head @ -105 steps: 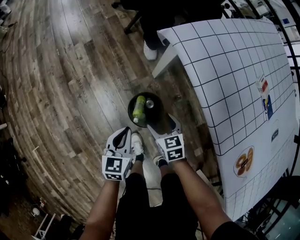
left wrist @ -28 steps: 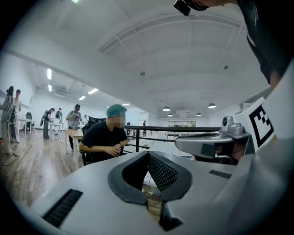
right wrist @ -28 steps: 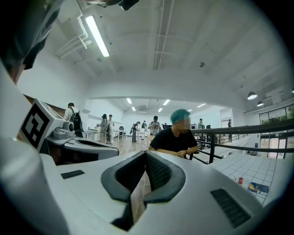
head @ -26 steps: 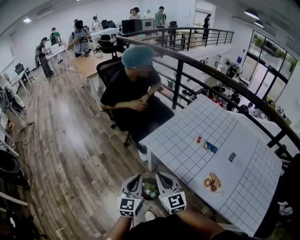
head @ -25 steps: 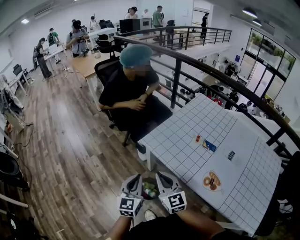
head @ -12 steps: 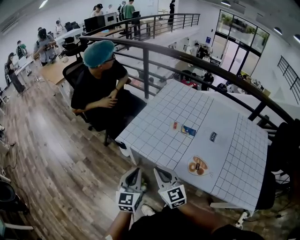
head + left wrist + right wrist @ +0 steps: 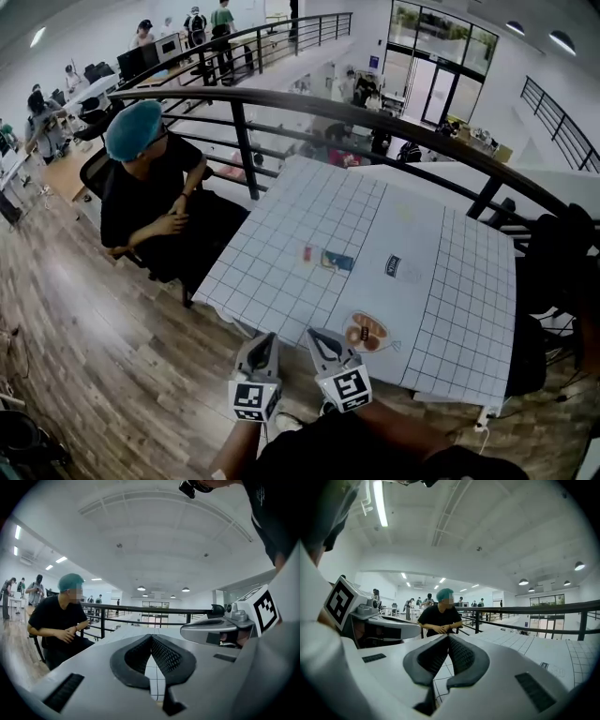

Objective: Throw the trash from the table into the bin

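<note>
Left gripper (image 7: 262,343), right gripper (image 7: 322,339) both clenched, empty, side by side just short of gridded table (image 7: 459,309) near edge; four trash packets (image 7: 366,332) mid-table; open wood floor (image 7: 84,319) leftward.

1. White gridded table (image 7: 459,309).
2. Blue packet (image 7: 338,262) lies near its middle.
3. Red carton (image 7: 307,253) just left of the packet.
4. Dark sachet (image 7: 394,266) right of the packet, apart.
5. Orange wrapper (image 7: 364,332) nearer than the packet, by the table's edge.
</note>
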Tool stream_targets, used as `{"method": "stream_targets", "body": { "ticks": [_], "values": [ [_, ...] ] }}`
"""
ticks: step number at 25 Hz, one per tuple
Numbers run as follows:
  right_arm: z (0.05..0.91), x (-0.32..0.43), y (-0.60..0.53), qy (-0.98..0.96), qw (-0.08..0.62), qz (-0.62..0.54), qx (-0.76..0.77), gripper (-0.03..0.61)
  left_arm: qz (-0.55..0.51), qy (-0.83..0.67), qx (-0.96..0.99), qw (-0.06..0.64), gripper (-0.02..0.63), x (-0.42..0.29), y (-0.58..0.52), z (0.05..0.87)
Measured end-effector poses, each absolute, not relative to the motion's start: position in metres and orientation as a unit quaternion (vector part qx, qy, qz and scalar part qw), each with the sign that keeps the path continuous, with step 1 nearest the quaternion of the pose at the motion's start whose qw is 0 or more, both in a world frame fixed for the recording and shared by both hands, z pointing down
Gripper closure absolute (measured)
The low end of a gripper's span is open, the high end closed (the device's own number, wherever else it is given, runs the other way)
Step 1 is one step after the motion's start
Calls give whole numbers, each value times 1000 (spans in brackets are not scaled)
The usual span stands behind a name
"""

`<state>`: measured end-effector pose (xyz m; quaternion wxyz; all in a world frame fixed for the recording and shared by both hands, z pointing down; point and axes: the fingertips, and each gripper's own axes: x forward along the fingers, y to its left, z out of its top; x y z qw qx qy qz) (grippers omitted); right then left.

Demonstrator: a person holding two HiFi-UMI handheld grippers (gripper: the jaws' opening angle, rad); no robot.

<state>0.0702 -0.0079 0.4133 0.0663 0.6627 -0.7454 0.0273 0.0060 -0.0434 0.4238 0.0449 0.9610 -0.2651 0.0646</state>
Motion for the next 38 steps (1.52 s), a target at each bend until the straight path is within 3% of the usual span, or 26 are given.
{"method": "stream_targets", "body": {
  "ticks": [19,38],
  "values": [
    [410,198,-30,-728,48,31,684,554,79,-237,968,30,592,135,-71,428],
    [431,243,-71,-718,61,53,691,554,99,-218,970,48,591,177,-111,448]
  ]
}}
